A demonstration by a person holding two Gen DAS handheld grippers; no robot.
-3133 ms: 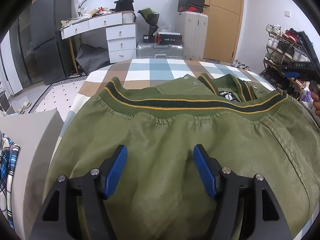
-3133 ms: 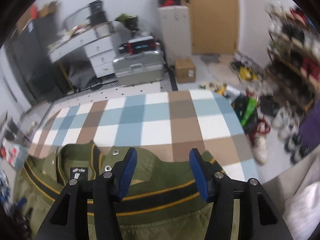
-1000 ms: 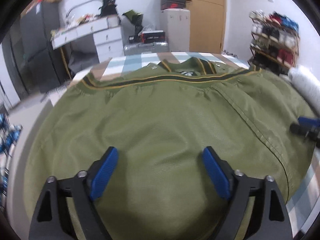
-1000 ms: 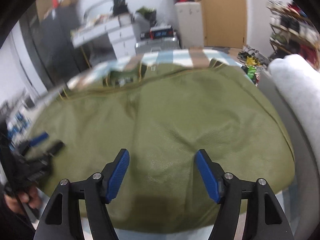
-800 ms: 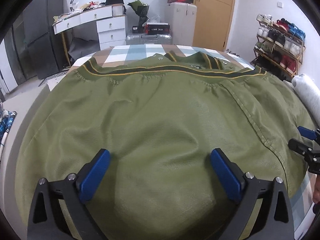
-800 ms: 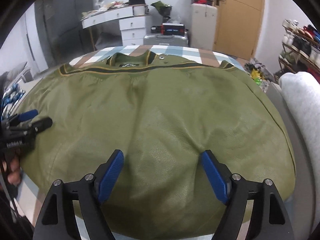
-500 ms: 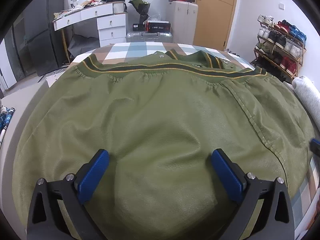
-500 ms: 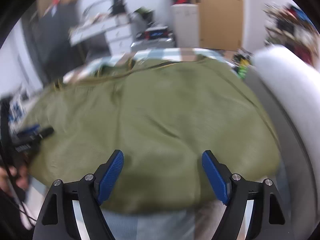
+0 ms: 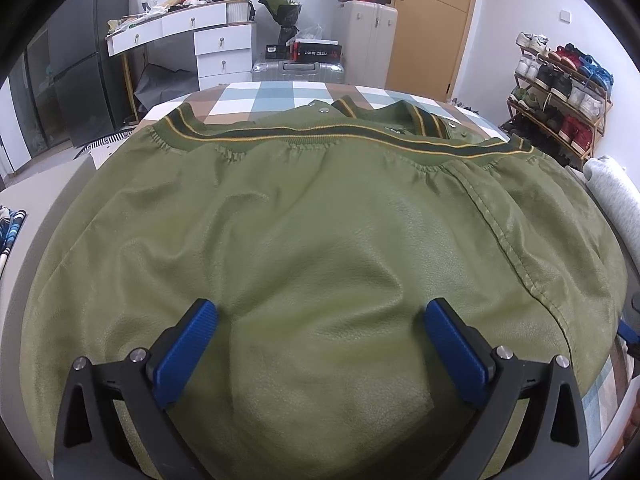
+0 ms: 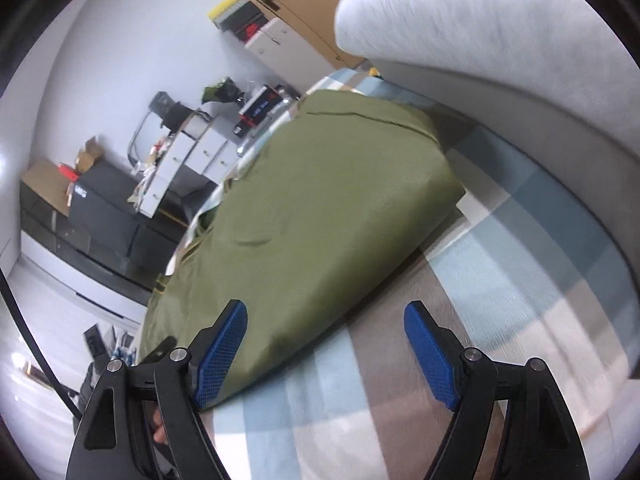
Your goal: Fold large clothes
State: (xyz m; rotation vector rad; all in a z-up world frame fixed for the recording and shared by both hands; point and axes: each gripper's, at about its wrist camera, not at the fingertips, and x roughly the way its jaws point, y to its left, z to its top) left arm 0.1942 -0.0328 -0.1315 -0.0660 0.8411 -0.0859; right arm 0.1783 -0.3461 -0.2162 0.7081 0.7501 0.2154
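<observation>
Lying under the wide-open, empty left hand-held gripper (image 9: pixel 320 344), folded green jacket (image 9: pixel 320 220); right hand-held gripper (image 10: pixel 326 340) open at its edge.

Right wrist view's kinda motion-blurred; the big pale grey fabric roll (image 10: pixel 500 32) runs off frame, and the desk clutter's too smeared to identify.

white walls, wooden door (image 9: pixel 432 20), white desk (image 9: pixel 192 40), shoe rack (image 9: pixel 560 108).

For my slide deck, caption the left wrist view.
Open left gripper poised over a folded olive jacket on a checked bedspread.
</observation>
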